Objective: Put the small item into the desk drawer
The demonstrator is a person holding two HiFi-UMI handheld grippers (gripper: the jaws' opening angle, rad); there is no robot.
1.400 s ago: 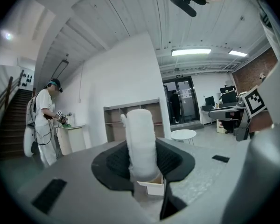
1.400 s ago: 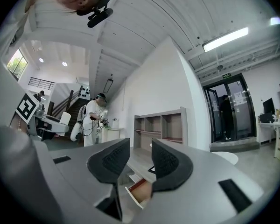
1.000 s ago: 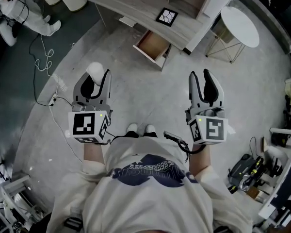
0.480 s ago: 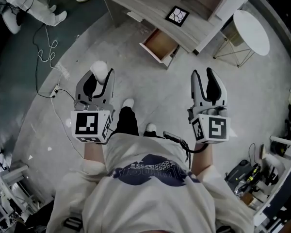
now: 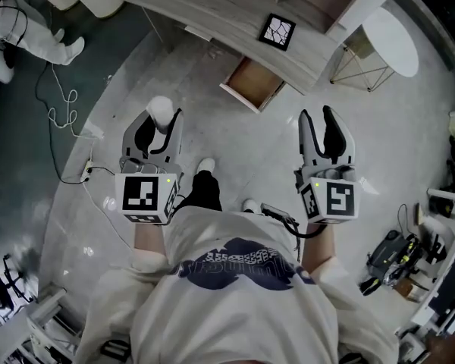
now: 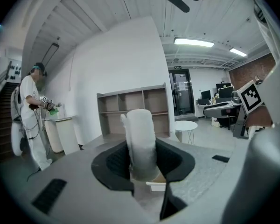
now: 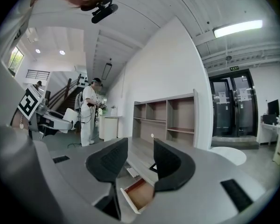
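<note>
My left gripper [image 5: 156,124] is shut on a small white cylinder-shaped item [image 5: 161,110], which stands upright between the dark pads [image 6: 141,141]. My right gripper [image 5: 323,118] is open, its jaws still opening, with nothing between them [image 7: 135,158]. Both are held over the floor, well short of the grey wooden desk [image 5: 227,10]. The desk's drawer [image 5: 252,83] is pulled open and looks bare inside. Through the right gripper's gap, the drawer [image 7: 139,195] shows below the desk edge.
A black-and-white marker tile [image 5: 277,30] lies on the desk. A round white side table [image 5: 387,40] stands at the right. A person in white [image 5: 26,32] stands far left by floor cables [image 5: 61,105]. Equipment [image 5: 394,256] crowds the right edge. Open shelves [image 7: 165,120] rise behind the desk.
The person carrying the grippers has stepped forward, one foot now ahead. The desk and open drawer have shifted in view. The right jaws have spread a little wider. The left grip is unchanged.
</note>
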